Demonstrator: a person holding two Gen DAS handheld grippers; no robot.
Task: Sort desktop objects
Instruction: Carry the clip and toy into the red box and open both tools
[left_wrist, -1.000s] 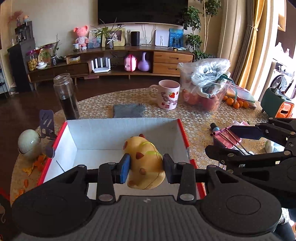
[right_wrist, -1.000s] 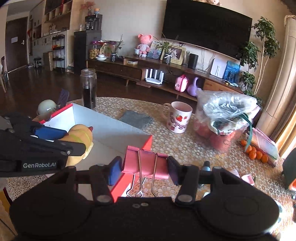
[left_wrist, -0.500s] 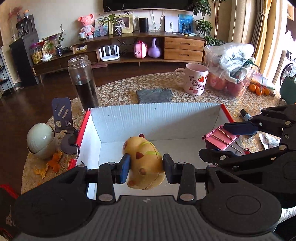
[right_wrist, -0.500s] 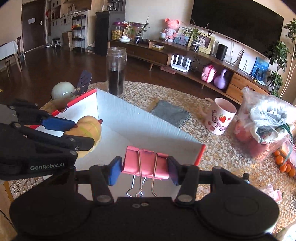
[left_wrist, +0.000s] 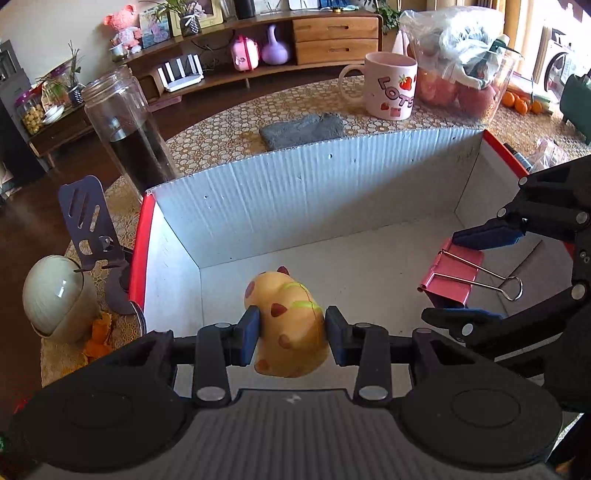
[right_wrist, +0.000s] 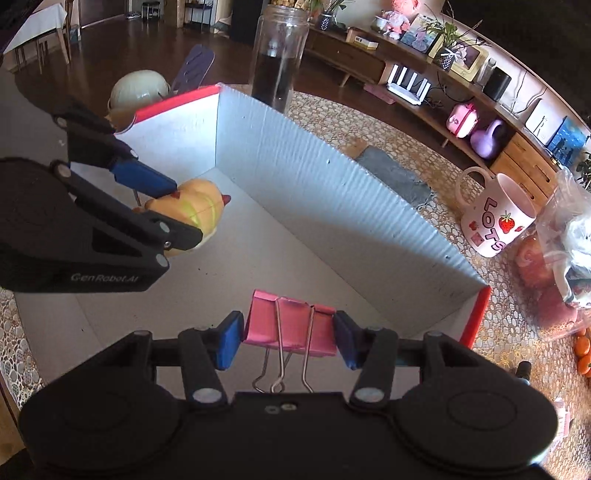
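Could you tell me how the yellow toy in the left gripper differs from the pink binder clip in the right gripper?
The yellow toy is rounded, with red spots; the pink binder clip is flat-sided and angular, with wire handles. The toy bulges past the left gripper pads, while the clip fits between the right gripper pads. Both are clamped and held over the box.

**Surface and items resting on it**

Round surface (left_wrist: 229, 122) with pale pebble-pattern cover. Directly on it: open cardboard box (left_wrist: 314, 192), red outside, white inside; glass jar (left_wrist: 125, 125) of dark liquid at the box's far left corner; grey cloth (left_wrist: 301, 129) behind the far wall; pink-white mug (left_wrist: 389, 85); clear bag of fruit (left_wrist: 461, 62) beside the mug; green-white ball-shaped container (left_wrist: 55, 299) left of box; loose oranges (left_wrist: 521, 103).
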